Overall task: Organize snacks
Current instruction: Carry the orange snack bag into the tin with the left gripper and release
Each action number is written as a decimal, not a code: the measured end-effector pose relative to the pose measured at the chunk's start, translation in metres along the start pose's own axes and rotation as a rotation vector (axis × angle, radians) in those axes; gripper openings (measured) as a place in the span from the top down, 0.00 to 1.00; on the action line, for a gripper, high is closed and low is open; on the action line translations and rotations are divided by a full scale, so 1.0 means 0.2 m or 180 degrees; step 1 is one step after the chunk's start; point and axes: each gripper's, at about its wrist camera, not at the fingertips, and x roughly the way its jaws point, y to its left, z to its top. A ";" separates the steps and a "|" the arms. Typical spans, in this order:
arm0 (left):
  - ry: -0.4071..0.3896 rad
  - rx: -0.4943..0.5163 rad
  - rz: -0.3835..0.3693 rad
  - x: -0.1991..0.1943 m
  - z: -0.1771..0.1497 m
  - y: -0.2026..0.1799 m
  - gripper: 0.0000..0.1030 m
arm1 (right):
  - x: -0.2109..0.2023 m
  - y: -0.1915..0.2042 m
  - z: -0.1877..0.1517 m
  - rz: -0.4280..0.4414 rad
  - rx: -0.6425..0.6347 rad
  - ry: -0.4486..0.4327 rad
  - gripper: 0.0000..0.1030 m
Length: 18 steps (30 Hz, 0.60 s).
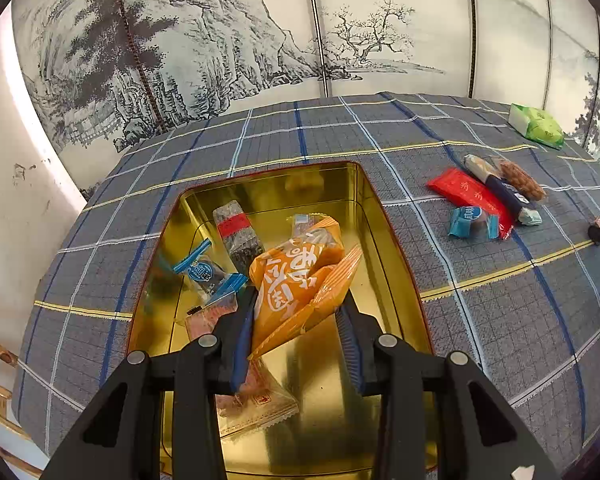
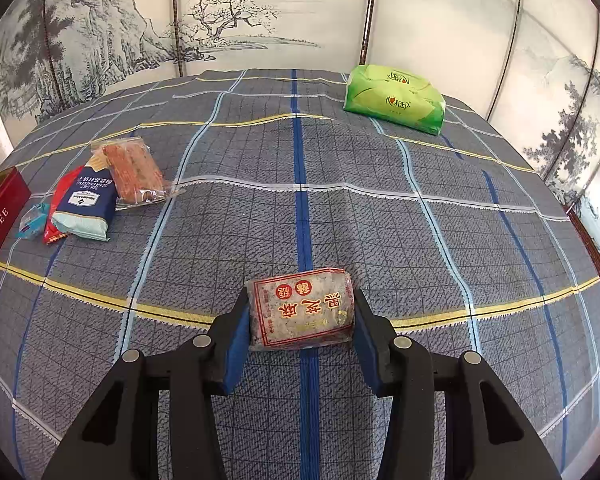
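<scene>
- Left gripper [image 1: 300, 304]: your jaws are nearly closed and pinch the orange snack packet [image 1: 300, 268] by its lower crimped end. The packet's long axis runs from the jaws toward 12 o'clock, so its free end leads.
- Gold tin [image 1: 384, 216]: it lies directly under the held packet, open side up, with its long axis also running to 12 o'clock. Inside it are a blue-ended candy [image 1: 208, 272] at 10 o'clock from the jaws, a dark bar with a red band [image 1: 238, 236] at 11 o'clock, and a clear-wrapped pink snack [image 1: 256, 404] under the left finger. In my judgement the coming move is a release straight down; no sideways travel is needed.
- Loose pile [image 1: 488, 196]: several wrapped snacks lie on the checked surface [image 1: 500, 300] at 2 o'clock from your left jaws, well apart from the tin.
- Right gripper [image 2: 300, 320]: your jaws are partly closed and clamp the speckled snack bar [image 2: 302, 312] across its width; its long axis runs between the pads, 9 to 3 o'clock.
- The tin's red side [image 2: 0, 216] sits at 9 to 10 o'clock from your right jaws, beyond the pile; the left gripper is far the nearer to it.
</scene>
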 end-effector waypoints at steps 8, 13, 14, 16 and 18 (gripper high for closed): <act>0.0044 0.0019 0.0016 0.05 -0.01 0.00 0.66 | 0.00 0.00 0.00 -0.0014 -0.0011 -0.0004 0.54; 0.0053 0.0034 0.0016 0.06 -0.01 -0.01 0.65 | 0.00 0.01 0.00 -0.0014 -0.0011 -0.0004 0.54; 0.0052 0.0038 0.0023 0.06 -0.02 -0.01 0.65 | 0.00 0.01 0.00 -0.0018 -0.0014 -0.0005 0.54; 0.0061 0.0035 0.0018 0.06 -0.02 -0.01 0.65 | 0.00 0.01 0.00 -0.0020 -0.0015 -0.0005 0.54; 0.0073 0.0029 0.0021 0.07 -0.02 -0.01 0.65 | 0.00 0.01 0.00 -0.0022 -0.0016 -0.0005 0.54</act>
